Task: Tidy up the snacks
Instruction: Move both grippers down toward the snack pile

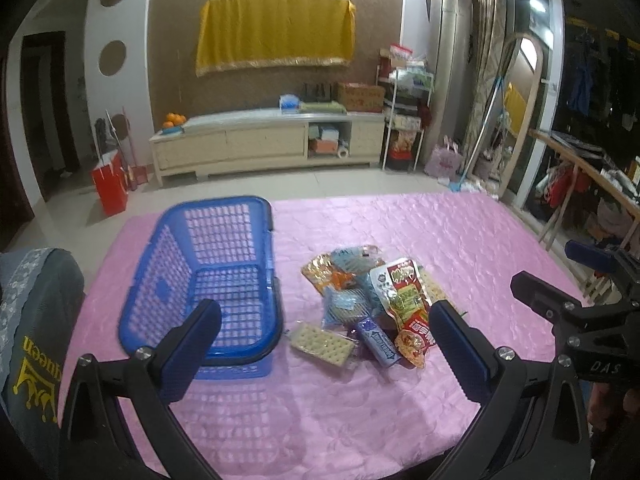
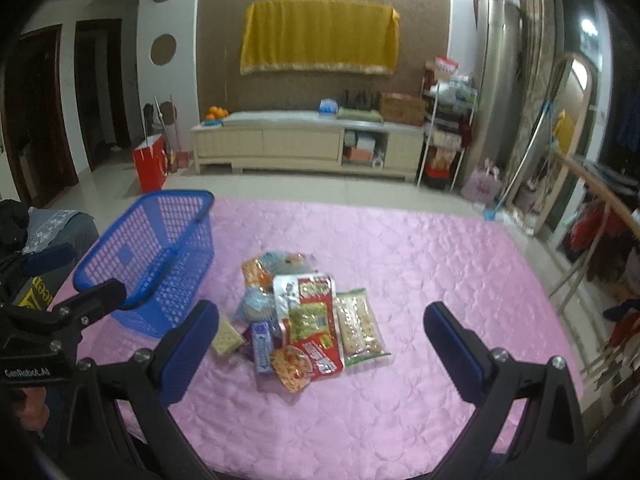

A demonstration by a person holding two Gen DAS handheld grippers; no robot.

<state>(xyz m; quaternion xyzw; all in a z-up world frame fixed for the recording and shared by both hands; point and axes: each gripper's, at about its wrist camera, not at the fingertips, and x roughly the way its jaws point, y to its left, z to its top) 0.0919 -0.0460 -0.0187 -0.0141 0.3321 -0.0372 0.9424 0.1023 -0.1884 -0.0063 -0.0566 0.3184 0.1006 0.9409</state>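
Observation:
A pile of snack packets lies in the middle of the pink-covered table: a red-and-green bag, cracker packs, a small blue bar. An empty blue mesh basket stands to the left of the pile. My left gripper is open, hovering near the table's front between basket and pile. My right gripper is open too, held above the front of the pile. Each gripper's body shows at the edge of the other's view.
A grey chair back with a yellow crown print stands at the table's left. Beyond the table are a tiled floor, a cream TV cabinet, a red bag and a wooden railing on the right.

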